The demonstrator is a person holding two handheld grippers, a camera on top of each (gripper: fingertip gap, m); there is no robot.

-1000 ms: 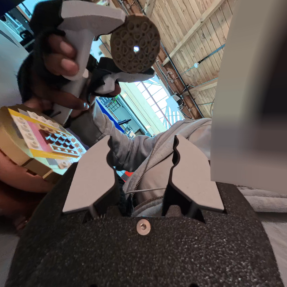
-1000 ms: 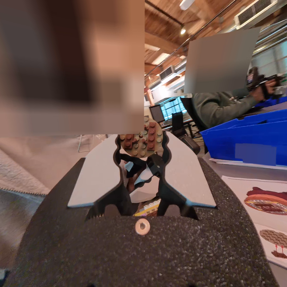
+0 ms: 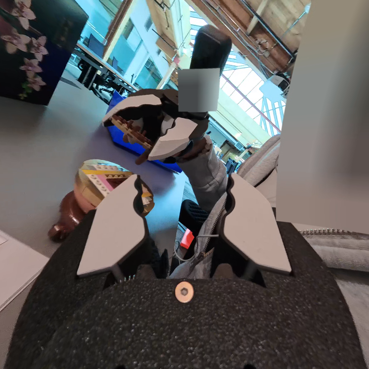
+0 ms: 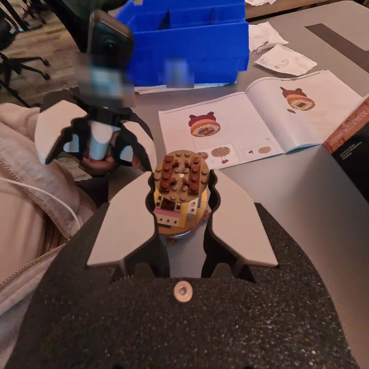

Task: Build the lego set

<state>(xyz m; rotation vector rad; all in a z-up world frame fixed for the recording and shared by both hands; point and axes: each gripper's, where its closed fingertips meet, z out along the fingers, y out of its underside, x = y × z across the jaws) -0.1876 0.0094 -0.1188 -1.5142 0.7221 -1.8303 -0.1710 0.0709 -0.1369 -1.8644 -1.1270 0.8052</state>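
My right gripper (image 4: 180, 174) is shut on a round tan plate (image 4: 175, 192) with dark brown bricks on top. It holds the plate just above the lego model (image 4: 173, 216), a round tan body with yellow, white and pink bricks standing on the grey table (image 4: 279, 199). In the left wrist view, the right gripper (image 3: 127, 139) carries the plate (image 3: 129, 129) tilted, above and behind the model (image 3: 89, 185) on its brown base. My left gripper (image 3: 182, 179) is open and empty, right of the model; it also shows in the right wrist view (image 4: 95, 145).
An open instruction booklet (image 4: 259, 119) lies behind the model. A blue bin (image 4: 189, 50) stands at the back, with torn paper bags (image 4: 279, 56) to its right. A dark box (image 4: 349, 143) is at the right edge. A person's grey sleeve (image 3: 207, 175) is close by.
Both grippers have tipped down from pointing at the ceiling toward the table. The right gripper has brought the round plate down over the model. The left gripper stays open.
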